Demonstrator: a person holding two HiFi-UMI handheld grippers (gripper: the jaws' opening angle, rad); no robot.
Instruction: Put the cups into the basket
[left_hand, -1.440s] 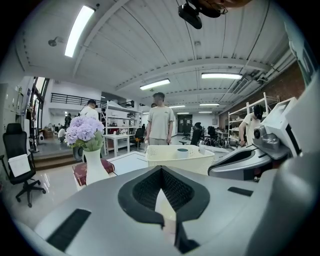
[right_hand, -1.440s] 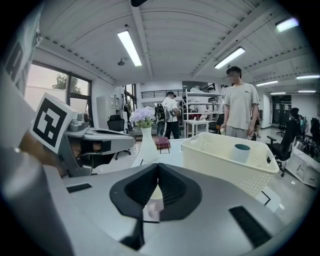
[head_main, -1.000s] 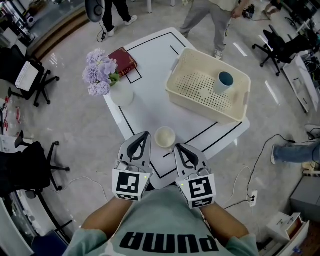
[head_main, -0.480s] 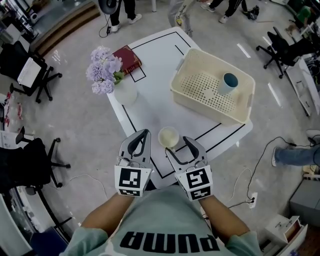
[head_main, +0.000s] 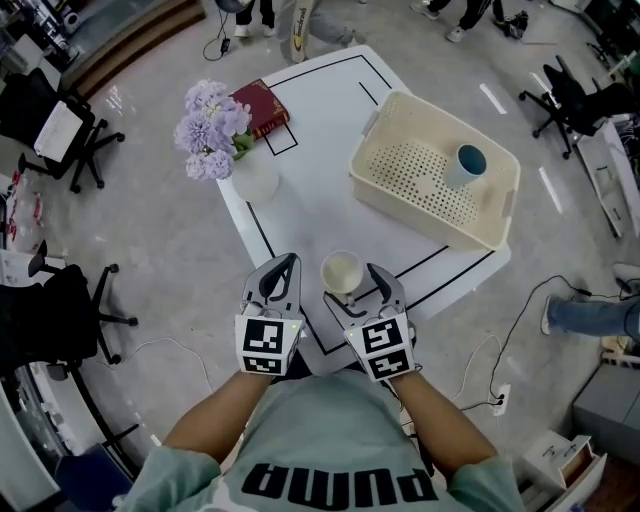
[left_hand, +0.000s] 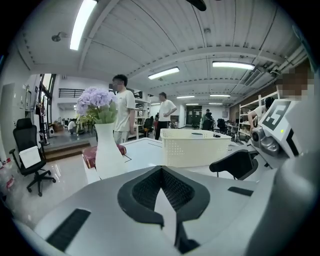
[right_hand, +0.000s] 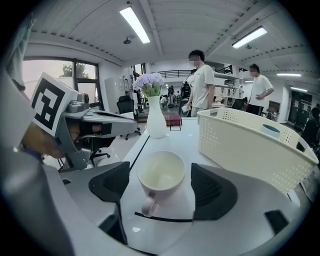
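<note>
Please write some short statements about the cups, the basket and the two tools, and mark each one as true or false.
1. The cream perforated plastic basket holds one cup with a blue inside. True.
2. The right tool is clamped on the white ceramic mug. False: its jaws have just been opening and stand apart on either side of the mug, and neither touches it.
3. The left tool has its jaws together with nothing between them. True.
4. The dark red book lies inside the basket. False: it lies on the white table, beside the white vase of purple flowers.
</note>
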